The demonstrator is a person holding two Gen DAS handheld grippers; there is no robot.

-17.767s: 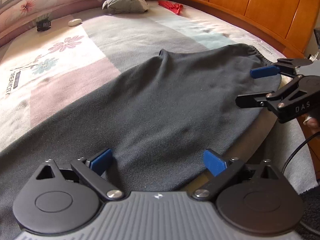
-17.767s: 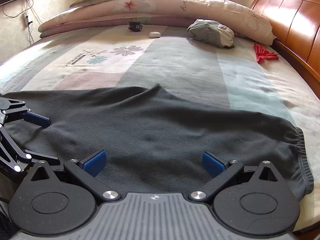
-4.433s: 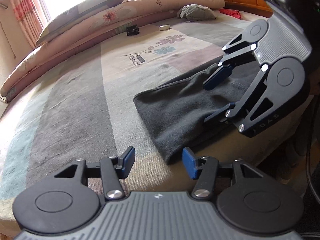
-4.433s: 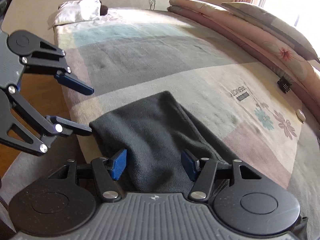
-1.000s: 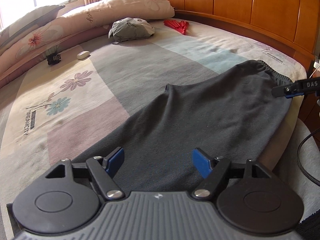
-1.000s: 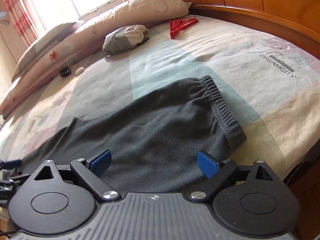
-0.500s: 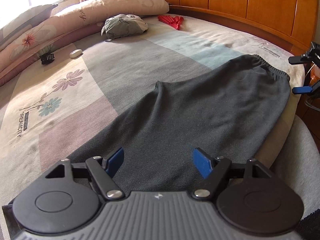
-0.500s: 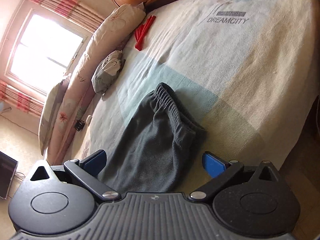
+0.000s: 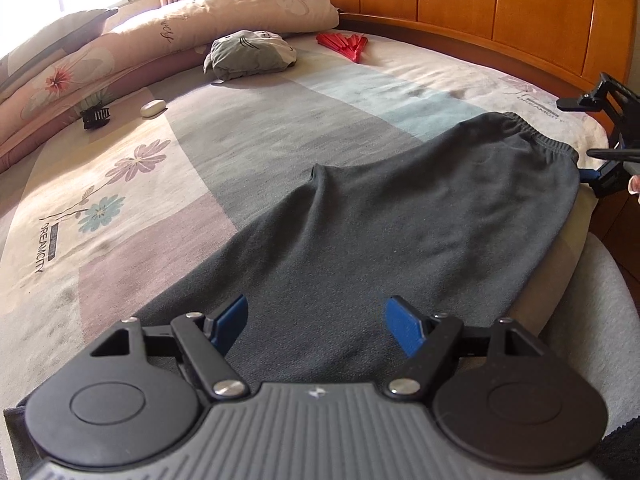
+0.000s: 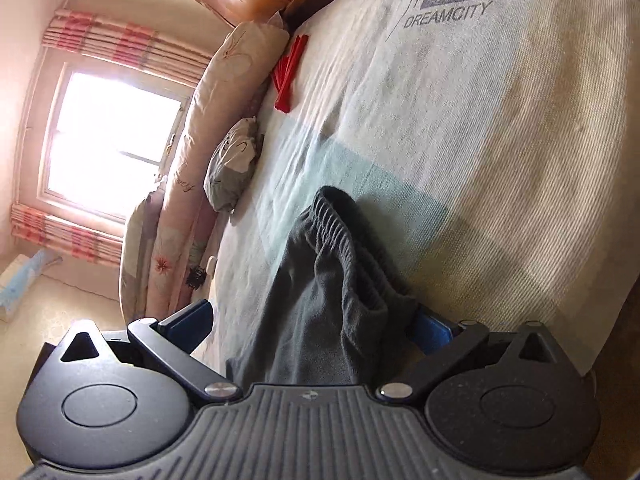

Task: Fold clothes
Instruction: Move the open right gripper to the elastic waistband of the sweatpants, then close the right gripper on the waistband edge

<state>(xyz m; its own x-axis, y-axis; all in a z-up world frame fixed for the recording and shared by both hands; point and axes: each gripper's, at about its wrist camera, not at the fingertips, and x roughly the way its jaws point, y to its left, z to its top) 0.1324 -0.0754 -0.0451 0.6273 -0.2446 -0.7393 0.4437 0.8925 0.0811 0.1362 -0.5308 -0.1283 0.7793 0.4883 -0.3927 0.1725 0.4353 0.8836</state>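
Dark grey trousers [image 9: 400, 232] lie spread along the near edge of the bed [image 9: 248, 148], waistband at the far right. Left gripper [image 9: 316, 322] hovers over the leg end, jaws released. Right gripper [image 10: 316, 320] straddles the waistband, jaws spread wide, gripping nothing.

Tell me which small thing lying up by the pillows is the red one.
The red folded fan, lying nearest the wooden headboard. The grey bundle beside it, the white oval object and the black hair claw are not red.
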